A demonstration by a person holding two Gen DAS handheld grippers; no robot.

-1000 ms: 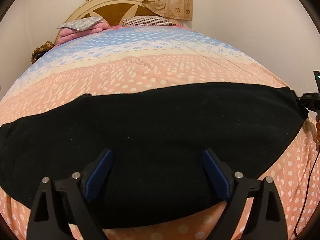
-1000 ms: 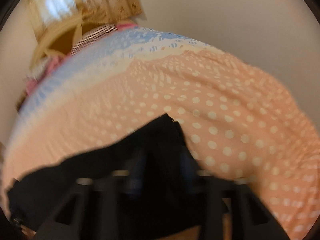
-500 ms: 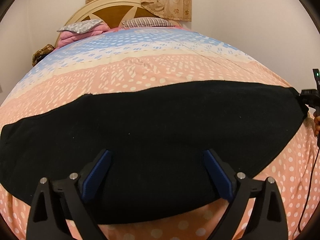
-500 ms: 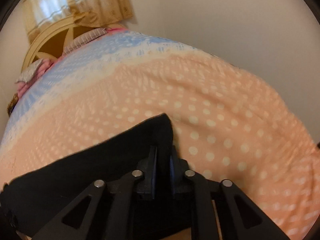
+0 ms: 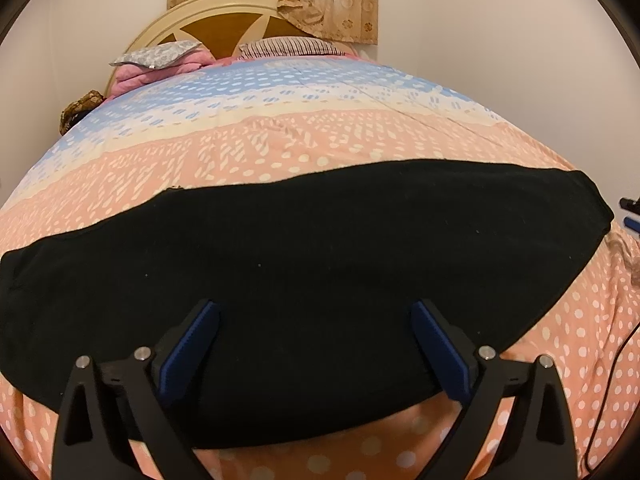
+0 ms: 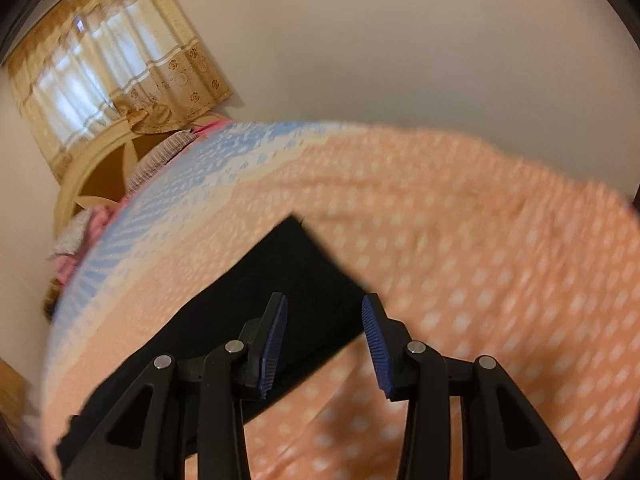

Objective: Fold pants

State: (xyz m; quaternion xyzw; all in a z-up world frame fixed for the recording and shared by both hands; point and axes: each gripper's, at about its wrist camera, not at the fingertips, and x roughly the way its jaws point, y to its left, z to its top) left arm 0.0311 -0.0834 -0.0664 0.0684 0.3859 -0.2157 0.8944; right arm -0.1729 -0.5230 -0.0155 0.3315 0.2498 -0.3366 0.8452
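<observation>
The left gripper (image 5: 314, 350) has its two fingers spread wide apart and holds nothing. The right gripper (image 6: 324, 340) is tilted, its blue pads (image 6: 376, 344) parted too, with nothing between them.

Black pants (image 5: 304, 280) flat on bedspread (image 5: 280, 136)

Both tools (image 5: 315, 340) (image 6: 324, 334) are black, with ribbed blue pads and silver screws.

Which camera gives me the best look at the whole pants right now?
The left wrist view: the black pants lie flat across the bedspread, both ends visible, sharp. The right wrist view shows only one end, blurred, partly behind the open right gripper.
</observation>
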